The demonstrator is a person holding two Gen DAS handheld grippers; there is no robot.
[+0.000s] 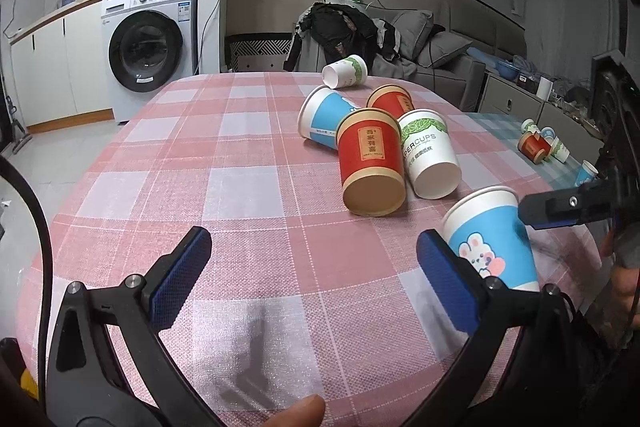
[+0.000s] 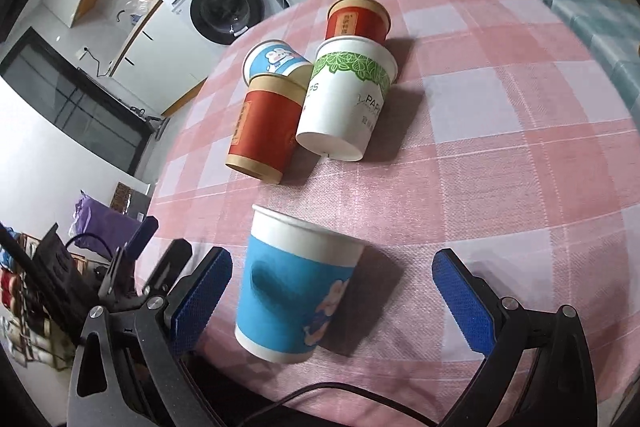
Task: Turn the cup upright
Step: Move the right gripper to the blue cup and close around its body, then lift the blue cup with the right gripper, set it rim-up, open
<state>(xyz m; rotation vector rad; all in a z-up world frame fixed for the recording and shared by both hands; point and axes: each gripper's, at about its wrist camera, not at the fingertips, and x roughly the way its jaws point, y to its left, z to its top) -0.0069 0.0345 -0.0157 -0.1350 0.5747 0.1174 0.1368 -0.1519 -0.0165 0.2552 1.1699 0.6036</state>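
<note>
A blue paper cup with a rabbit print (image 2: pixel 294 287) stands upright near the table's front edge, between the open fingers of my right gripper (image 2: pixel 332 301), which do not touch it. It also shows in the left wrist view (image 1: pixel 494 239), just right of my left gripper (image 1: pixel 314 269), which is open and empty over bare cloth. The right gripper's finger (image 1: pixel 560 205) reaches in beside the cup from the right.
Several cups lie on their sides mid-table on the pink checked cloth (image 1: pixel 240 163): two red (image 1: pixel 372 163), a white with green leaves (image 1: pixel 430 155), a blue (image 1: pixel 324 117), a small white (image 1: pixel 346 71). More cups (image 1: pixel 540 145) lie on a teal surface to the right.
</note>
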